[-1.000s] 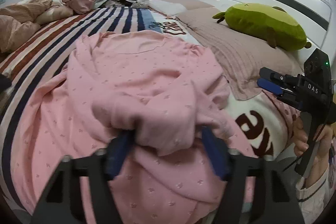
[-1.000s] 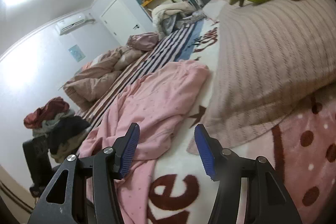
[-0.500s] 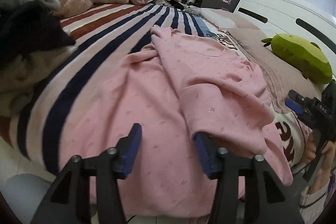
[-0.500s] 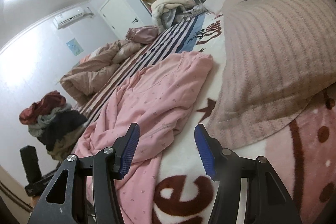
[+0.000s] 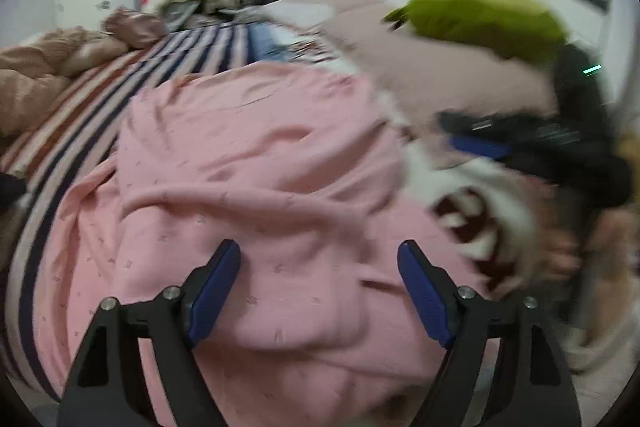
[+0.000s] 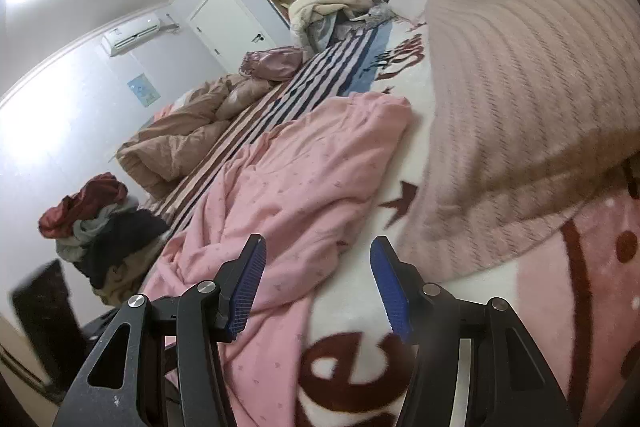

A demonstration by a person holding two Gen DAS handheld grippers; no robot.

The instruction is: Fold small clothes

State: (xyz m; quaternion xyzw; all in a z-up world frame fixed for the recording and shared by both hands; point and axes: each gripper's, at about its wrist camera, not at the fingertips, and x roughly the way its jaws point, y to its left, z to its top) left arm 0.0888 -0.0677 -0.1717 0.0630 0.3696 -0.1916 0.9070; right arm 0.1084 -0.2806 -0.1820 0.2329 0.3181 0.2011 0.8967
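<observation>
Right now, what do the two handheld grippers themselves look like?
Both look alike. The left gripper and right gripper have matte black angular frames with triangular cutouts, silver screws at the joints, and blue ribbed pads on the fingers. Seen from the left wrist, the right unit shows a small green light.

Your pink garment (image 6: 304,183) carried a fine scatter of small darker motifs, and it lay across a bedcover (image 6: 320,75) striped in navy, white and rust. Your tongs were black with blue pads (image 5: 214,293), the plush toy (image 5: 480,19) was lime green, and the ribbed pillow (image 6: 520,107) was dusty pink. The blanket (image 6: 360,379) was white with maroon lettering.
</observation>
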